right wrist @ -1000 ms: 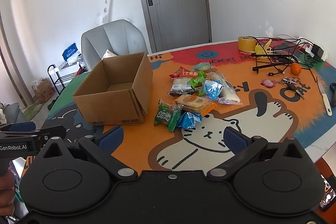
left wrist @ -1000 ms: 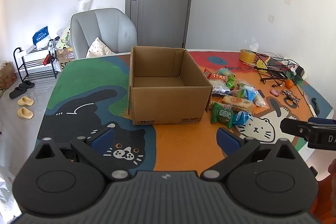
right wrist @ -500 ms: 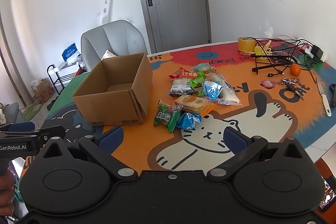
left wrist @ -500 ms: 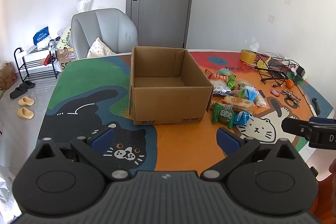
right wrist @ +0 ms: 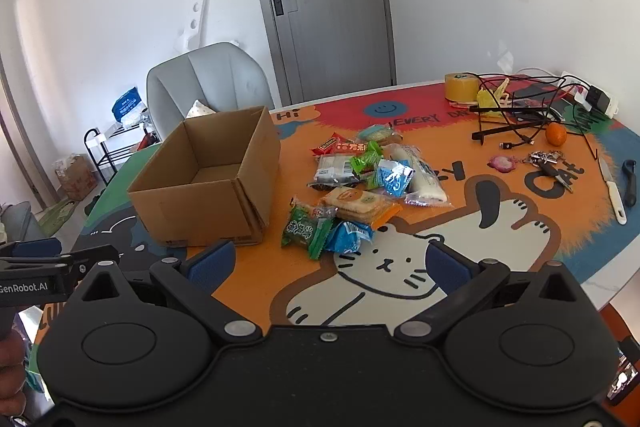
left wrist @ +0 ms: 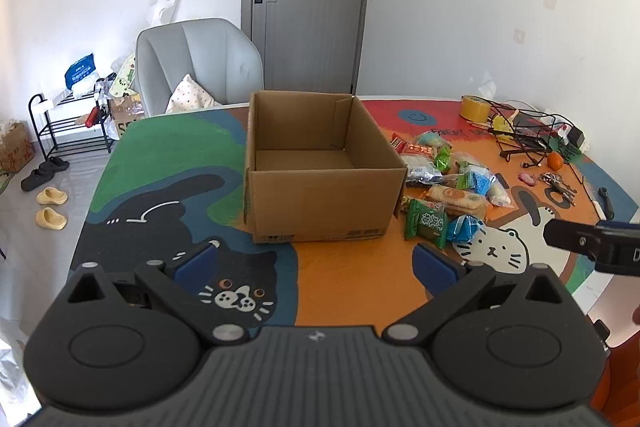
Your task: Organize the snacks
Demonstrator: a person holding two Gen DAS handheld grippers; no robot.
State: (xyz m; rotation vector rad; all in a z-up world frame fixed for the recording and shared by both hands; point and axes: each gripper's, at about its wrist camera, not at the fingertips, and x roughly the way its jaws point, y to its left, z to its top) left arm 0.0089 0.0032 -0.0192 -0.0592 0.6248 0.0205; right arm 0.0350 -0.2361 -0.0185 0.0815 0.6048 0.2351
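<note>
On a round surface (right wrist: 520, 259) covered with a bright cartoon-cat mat, an open cardboard box (right wrist: 208, 187) stands upright and empty, and just to its right lies a loose heap of snack packets (right wrist: 360, 183), some overlapping, none yet in the box. Nearest the viewer in that heap are a green packet (right wrist: 306, 229) and a crinkled blue packet (right wrist: 350, 235), touching each other; behind them sits a long orange biscuit pack (right wrist: 360, 203), then a white roll-shaped pack (right wrist: 420, 177) and a red wrapper (right wrist: 338, 146) at the far side. The left tongs (left wrist: 316, 261) hang above the surface in front of the box, jaws spread wide and holding nothing. The right tongs (right wrist: 328, 263) hang in front of the snack heap, jaws likewise wide and empty. The packets look light, soft and slippery, their foil and film likely to crumple or slide under pressure, and the biscuits inside the orange pack could probably crack if squeezed hard. A sensible hold would be across the narrow width of a packet near its middle, or on a sealed flat end, starting with the green or blue packet since they lie closest and unburied. Farther right, well apart from the snacks, lie a tape roll (right wrist: 462, 87), tangled cables (right wrist: 520, 107), an orange fruit (right wrist: 556, 135), keys (right wrist: 550, 163) and a knife (right wrist: 612, 191).
</note>
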